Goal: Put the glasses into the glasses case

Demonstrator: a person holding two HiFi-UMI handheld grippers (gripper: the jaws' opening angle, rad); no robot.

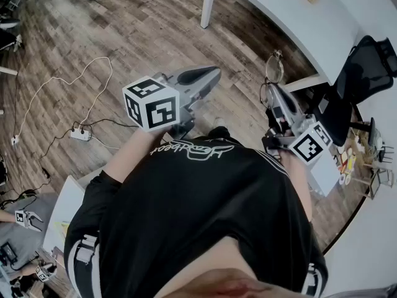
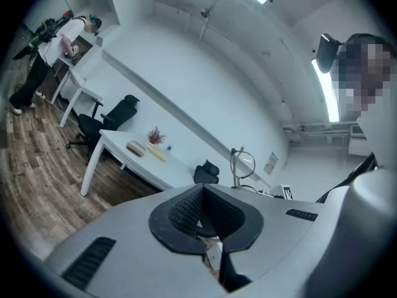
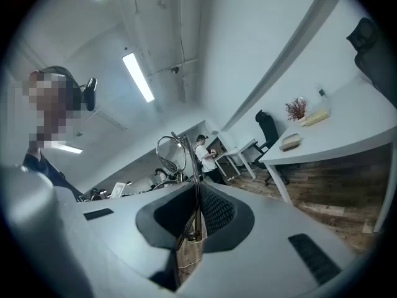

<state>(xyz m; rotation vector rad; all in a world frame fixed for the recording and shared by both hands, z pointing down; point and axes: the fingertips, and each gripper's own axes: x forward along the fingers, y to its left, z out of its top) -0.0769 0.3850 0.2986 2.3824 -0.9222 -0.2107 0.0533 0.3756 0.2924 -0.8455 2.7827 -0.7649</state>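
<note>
My right tongs [image 3: 193,219] pinch the glasses [image 3: 174,154] by the thin frame, and my left tongs [image 2: 209,231] are closed and empty; swinging could twist them loose.

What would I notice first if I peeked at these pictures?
The wire glasses catch the eye first. They are pinched in the jaws of the right gripper and stick up into the air. In the head view, the big black-and-white marker cube on the left gripper sits near the middle, just above the person's black shirt.
</note>
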